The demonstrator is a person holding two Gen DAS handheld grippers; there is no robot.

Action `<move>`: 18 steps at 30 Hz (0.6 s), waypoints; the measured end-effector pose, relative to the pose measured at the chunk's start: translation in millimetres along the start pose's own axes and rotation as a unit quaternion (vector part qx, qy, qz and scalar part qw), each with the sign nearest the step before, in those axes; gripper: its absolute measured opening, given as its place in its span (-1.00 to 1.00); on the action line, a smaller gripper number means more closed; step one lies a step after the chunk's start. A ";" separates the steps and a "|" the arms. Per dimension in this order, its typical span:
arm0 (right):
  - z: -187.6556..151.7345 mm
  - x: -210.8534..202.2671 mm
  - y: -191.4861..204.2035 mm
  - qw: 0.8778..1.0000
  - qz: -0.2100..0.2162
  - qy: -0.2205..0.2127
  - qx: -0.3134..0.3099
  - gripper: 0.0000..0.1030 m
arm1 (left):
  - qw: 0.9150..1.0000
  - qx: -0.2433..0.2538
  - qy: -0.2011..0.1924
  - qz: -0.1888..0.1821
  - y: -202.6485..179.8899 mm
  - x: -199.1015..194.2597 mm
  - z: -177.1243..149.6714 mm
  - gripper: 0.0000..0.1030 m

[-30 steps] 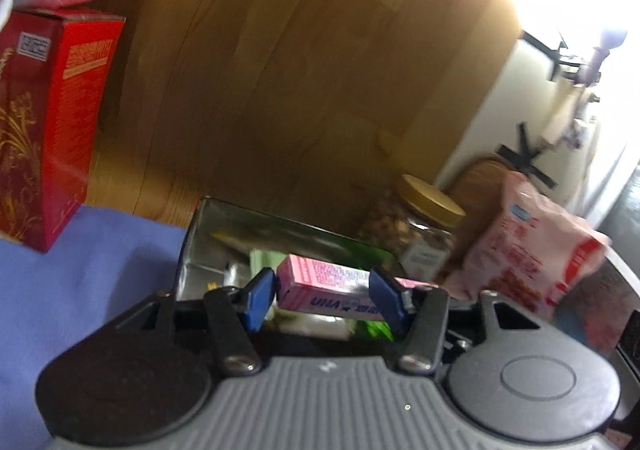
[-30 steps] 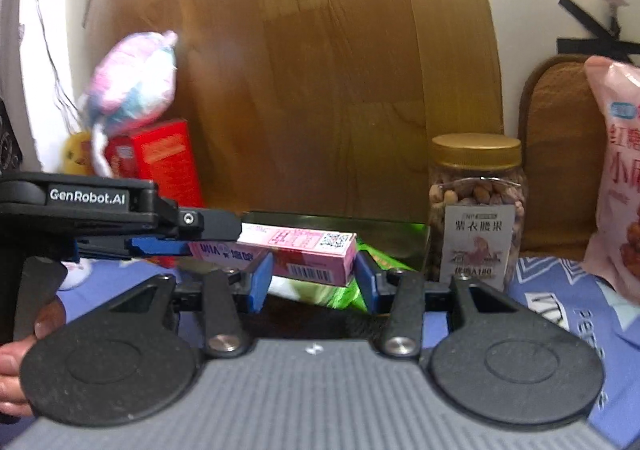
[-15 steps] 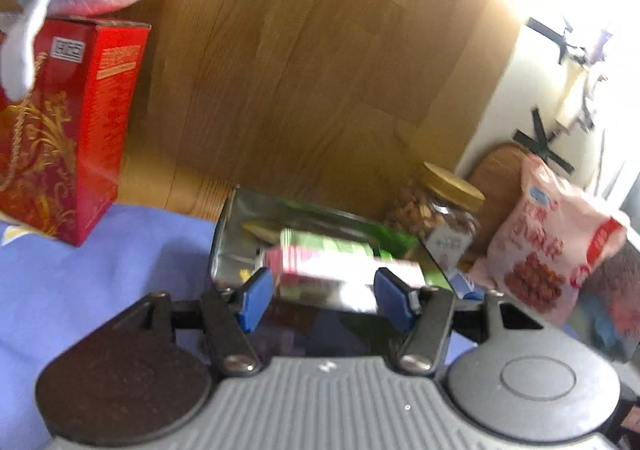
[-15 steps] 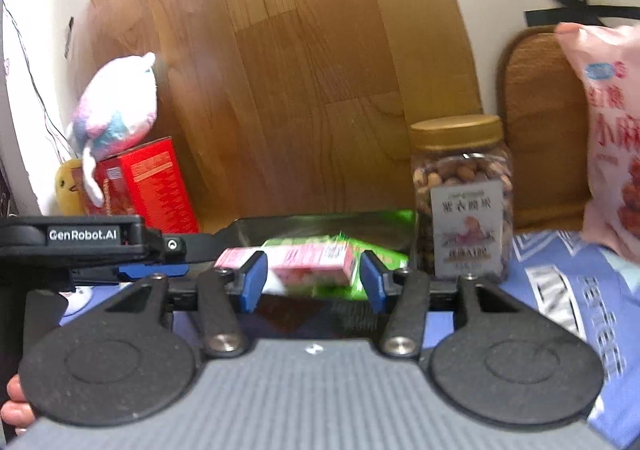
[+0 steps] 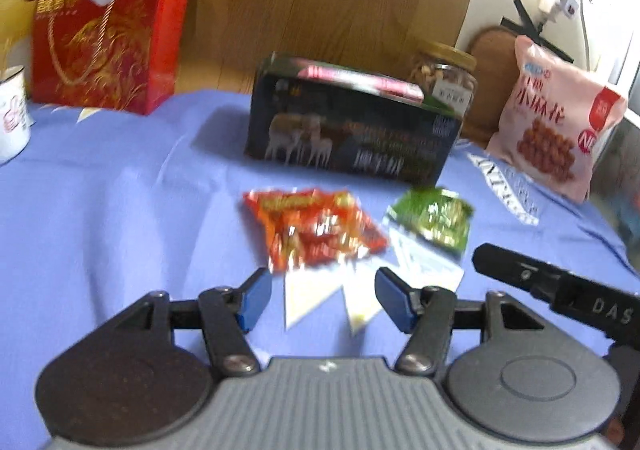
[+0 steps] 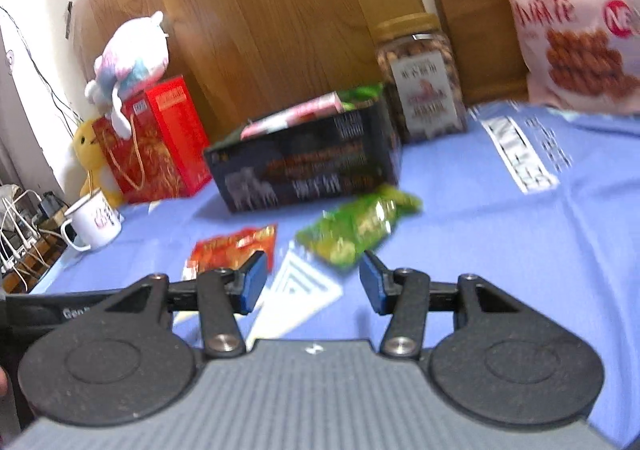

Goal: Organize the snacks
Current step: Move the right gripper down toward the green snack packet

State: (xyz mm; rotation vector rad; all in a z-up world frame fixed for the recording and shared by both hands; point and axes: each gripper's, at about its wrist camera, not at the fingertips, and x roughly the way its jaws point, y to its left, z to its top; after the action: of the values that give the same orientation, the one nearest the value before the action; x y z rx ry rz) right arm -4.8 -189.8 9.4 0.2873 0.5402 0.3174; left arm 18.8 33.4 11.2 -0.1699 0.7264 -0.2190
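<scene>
Both my claws hang released and empty above the blue-clothed tabletop (image 5: 100,209). The left claw (image 5: 322,300) has its blue pads parted, and the red packet (image 5: 316,230) lies just beyond them at about 12 o'clock, a touch left of centre, its long axis running from 10 o'clock toward 4 o'clock across the claw's line. The green packet (image 5: 434,217) sits at about 1 o'clock from this claw, just beside the red one but apart from it.

From the right claw (image 6: 310,284), likewise spread wide, the green packet (image 6: 360,228) is dead ahead between 12 and 1 o'clock, long axis slanting from 7 toward 1 o'clock. The red packet (image 6: 236,250) lies at 11 o'clock, partly hidden behind the left pad. I judge the left claw nearer the red packet and the right claw nearer the green, so each has its own pick.

Further out at 12 o'clock stands the dark box (image 5: 352,133), open-topped, with a pink carton (image 6: 296,115) and something green poking above its rim. That is where I take the loose packets to be headed. Beyond it at 1 o'clock are the nut jar (image 5: 446,79) and the pink bag (image 5: 556,129).

Motion blur smears both views, so packet lettering is unreadable and I cannot tell how full the box is. Its inside is hidden from these low angles. The other rig's body cuts across the right edge of the left view.
</scene>
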 end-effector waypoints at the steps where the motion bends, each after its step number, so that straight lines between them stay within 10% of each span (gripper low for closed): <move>1: -3.0 -1.8 0.5 1.000 -0.001 0.002 0.001 0.04 | 1.000 0.001 -0.005 0.004 -0.4 -3.2 -4.0 0.13; 18: -27.4 -10.0 -0.1 1.000 -0.005 0.007 0.009 0.04 | 0.999 0.030 -0.027 0.030 -8.1 -11.9 -21.3 0.18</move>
State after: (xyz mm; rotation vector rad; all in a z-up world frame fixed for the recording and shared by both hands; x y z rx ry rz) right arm -27.7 -188.6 -8.5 0.3004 0.5590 0.3060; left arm -5.3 27.0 5.0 -0.0963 0.6688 -0.1784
